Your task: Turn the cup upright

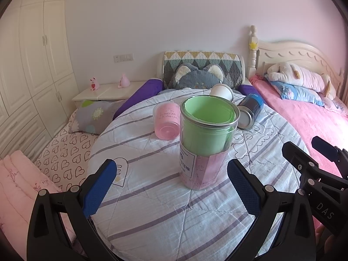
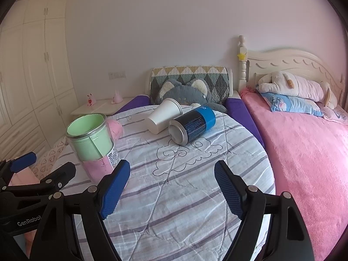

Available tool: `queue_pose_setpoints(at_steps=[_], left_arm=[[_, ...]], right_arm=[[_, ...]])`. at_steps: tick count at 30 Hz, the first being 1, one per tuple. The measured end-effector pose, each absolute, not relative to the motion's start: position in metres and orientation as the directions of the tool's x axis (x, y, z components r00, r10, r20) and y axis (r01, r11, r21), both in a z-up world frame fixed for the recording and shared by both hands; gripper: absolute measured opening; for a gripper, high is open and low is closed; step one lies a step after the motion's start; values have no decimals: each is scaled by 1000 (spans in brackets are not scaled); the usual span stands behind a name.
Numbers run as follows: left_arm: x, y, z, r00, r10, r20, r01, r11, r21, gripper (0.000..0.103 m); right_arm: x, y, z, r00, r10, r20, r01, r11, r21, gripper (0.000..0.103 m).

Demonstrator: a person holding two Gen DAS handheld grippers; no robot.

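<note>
A clear jar lined green and pink stands upright, mouth up, on the round quilted surface; it also shows in the right wrist view. My left gripper is open, its blue pads either side of the jar's base and just short of it, touching nothing. A pink cup lies on its side behind the jar. A white cup and a blue-and-black can lie on their sides further back. My right gripper is open and empty over the quilt.
A pink bed with a plush toy lies to the right. A grey plush and patterned headrest sit behind. A white nightstand and wardrobe stand to the left.
</note>
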State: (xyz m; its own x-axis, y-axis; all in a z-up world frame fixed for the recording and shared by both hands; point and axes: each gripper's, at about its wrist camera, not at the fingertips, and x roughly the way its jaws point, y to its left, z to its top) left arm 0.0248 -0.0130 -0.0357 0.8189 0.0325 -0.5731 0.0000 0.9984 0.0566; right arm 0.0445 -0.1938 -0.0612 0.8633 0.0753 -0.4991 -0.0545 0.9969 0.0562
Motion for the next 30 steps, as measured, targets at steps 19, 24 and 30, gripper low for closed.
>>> queue_pose_setpoints(at_steps=[19,24,30], left_arm=[[30,-19,-42,829,54,-557,-4,996,90,103],[35,-16,-45,818,27,-574,13,998,66,103],[51,-8,-54,767,-11,-642,32,999,22,103]], right_arm=[[52,-200,-66,854,75,-515,-53,997,58,81],[56,-200,-68,849,77,-523,-52,997,62,81],[65,-197,-73,837,81,-542,-62,997,53,81]])
